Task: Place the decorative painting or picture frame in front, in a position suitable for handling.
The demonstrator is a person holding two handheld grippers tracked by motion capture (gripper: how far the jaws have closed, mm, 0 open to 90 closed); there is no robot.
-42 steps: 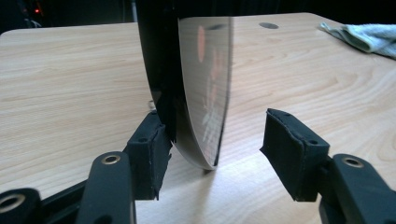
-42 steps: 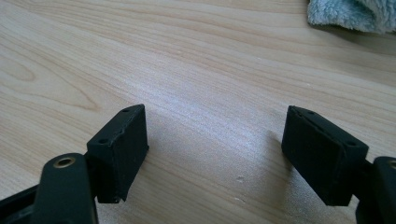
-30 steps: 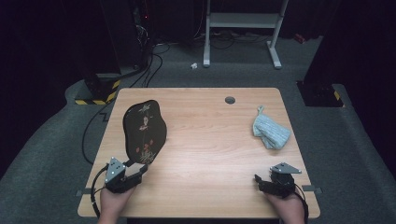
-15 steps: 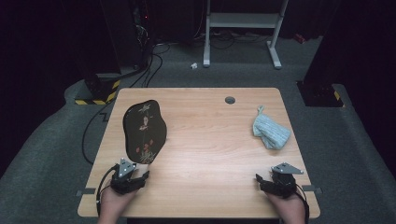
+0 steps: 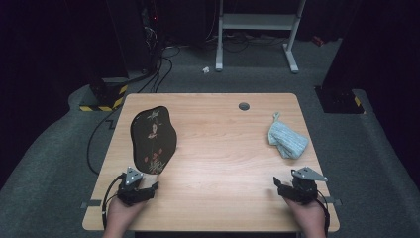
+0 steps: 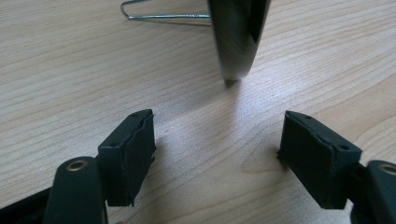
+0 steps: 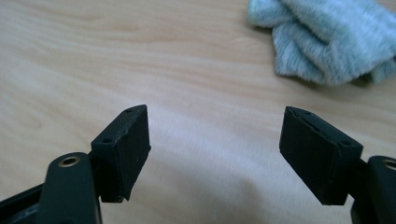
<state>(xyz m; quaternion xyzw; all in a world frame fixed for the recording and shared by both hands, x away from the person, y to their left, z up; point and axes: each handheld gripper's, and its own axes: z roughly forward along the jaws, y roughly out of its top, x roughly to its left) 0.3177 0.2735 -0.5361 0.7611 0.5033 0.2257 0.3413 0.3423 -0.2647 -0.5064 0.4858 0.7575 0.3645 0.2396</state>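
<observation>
A black oval plate [image 5: 152, 139] with a flower pattern stands tilted on a wire stand [image 6: 159, 17] at the left of the wooden table [image 5: 218, 148]. My left gripper [image 5: 147, 182] rests just in front of its lower edge. In the left gripper view the plate's rim [image 6: 238, 32] stands edge-on beyond the left gripper [image 6: 219, 135], whose jaws have just been opening and hold nothing. A light blue cloth [image 5: 287, 140] lies bunched at the right. My right gripper [image 5: 285, 182] sits near the front right corner. It is open and empty [image 7: 217, 130], having just widened slightly, with the cloth [image 7: 331, 37] ahead to its right.
A round cable hole [image 5: 243, 106] sits near the table's far edge. Bare wood stretches between plate and cloth. Beyond the table are a white frame's legs [image 5: 255, 22], floor cables [image 5: 158, 64] and a black-and-yellow striped block [image 5: 101, 99].
My left gripper has eased slightly back from the plate's lower edge toward the table's front. The plate, the cloth and my right hand have stayed where they were.
</observation>
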